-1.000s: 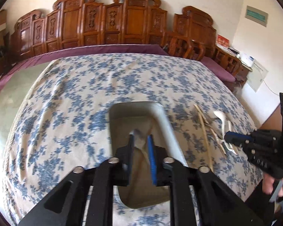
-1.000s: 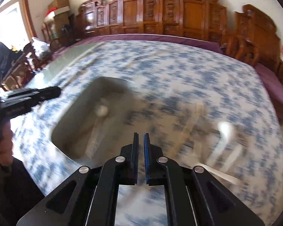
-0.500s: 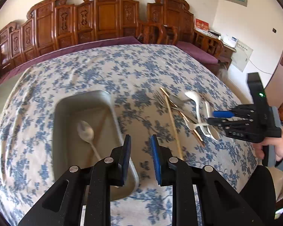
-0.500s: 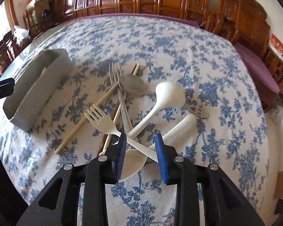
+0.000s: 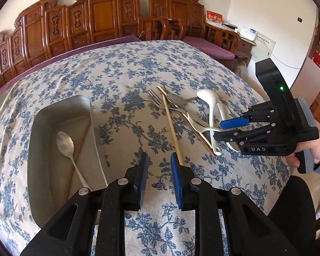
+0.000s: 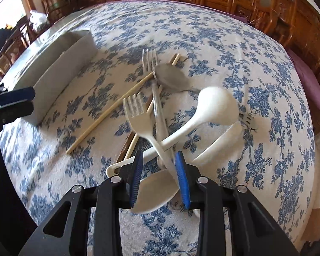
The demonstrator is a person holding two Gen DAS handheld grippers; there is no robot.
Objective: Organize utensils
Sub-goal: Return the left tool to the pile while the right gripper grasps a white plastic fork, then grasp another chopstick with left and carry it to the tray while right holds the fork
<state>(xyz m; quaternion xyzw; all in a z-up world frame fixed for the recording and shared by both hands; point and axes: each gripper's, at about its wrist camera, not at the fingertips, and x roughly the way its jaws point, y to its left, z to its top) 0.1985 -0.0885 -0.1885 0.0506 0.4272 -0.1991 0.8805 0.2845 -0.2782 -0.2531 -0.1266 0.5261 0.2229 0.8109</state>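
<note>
The left gripper pointed steeply downward, its blue-padded jaws parted by a narrow gap with nothing between them. The right gripper also pointed steeply downward, its jaws parted somewhat wider. In the left wrist view, the right gripper extended leftward from the right side of the scene, and the person's hand gripped its handle from behind.

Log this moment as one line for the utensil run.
stage: reaching pile | left tongs: open, empty | right tongs: open around white fork handle | tray: metal spoon inside
</note>
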